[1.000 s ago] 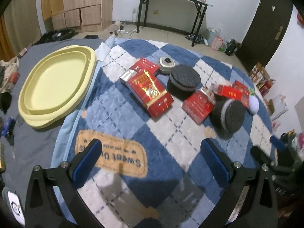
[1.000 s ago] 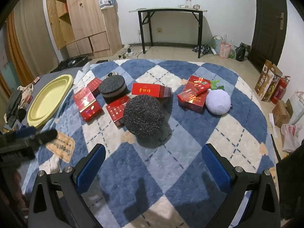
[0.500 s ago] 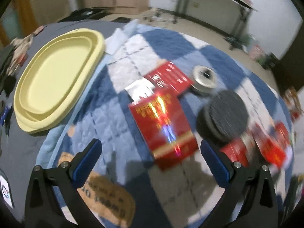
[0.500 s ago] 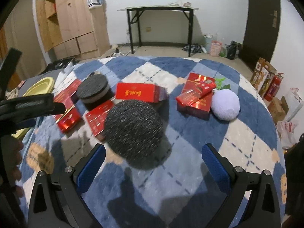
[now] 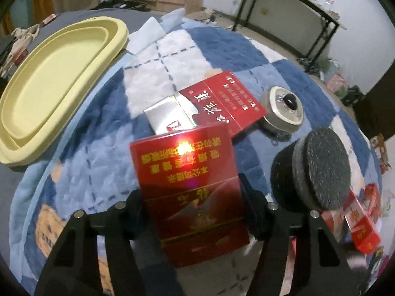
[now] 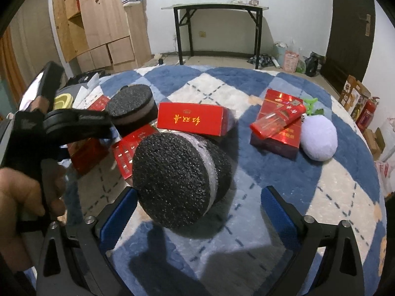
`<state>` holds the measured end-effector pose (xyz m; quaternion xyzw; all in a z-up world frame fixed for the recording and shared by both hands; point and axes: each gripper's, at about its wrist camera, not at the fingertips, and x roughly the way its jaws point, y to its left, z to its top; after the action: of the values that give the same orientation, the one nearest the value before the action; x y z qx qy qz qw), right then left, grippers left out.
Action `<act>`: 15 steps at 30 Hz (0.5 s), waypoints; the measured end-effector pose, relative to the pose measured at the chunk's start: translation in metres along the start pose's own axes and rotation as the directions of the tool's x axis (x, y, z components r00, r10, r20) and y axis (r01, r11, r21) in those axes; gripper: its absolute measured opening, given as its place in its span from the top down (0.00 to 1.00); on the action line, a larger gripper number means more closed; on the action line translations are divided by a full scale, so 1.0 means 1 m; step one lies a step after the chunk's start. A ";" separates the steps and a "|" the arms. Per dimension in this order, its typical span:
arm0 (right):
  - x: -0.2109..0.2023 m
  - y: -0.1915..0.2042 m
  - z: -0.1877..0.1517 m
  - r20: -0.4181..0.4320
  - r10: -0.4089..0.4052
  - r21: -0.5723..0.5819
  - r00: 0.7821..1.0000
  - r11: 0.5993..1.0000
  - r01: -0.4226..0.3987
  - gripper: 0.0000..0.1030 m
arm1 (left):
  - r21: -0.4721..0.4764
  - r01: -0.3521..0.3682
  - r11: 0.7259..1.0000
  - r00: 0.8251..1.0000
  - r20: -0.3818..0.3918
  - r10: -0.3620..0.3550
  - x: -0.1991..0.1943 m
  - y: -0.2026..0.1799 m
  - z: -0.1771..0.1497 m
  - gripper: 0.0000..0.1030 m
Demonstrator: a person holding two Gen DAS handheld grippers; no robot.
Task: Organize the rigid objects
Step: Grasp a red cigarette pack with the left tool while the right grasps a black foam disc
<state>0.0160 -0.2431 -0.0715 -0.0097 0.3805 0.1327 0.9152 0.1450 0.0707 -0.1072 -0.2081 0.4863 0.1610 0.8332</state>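
Left wrist: left gripper (image 5: 191,206) closing on red box (image 5: 187,185) lying on checked quilt (image 5: 158,56), fingers at both sides of box, contact unclear. Yellow tray (image 5: 49,83) far left, well apart.

Right wrist: right gripper (image 6: 197,209) wide, narrowing – black foam disc (image 6: 177,180) between fingers, gap on right side, not gripped. Left hand (image 6: 19,197) at left edge.

Left jaws' pads hidden behind red box (image 5: 190,197); contact cannot tell.
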 end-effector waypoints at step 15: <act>-0.040 -0.022 -0.002 0.045 0.078 0.066 0.996 0.995 -0.081 0.43 | 0.254 0.038 0.966 0.999 0.000 -0.039 -0.081 0.025 -0.010 0.39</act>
<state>-0.0073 -0.2742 -0.0469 0.0392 0.3652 0.1564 0.9169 0.0877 0.0818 -0.0453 -0.1086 0.4966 0.0817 0.8573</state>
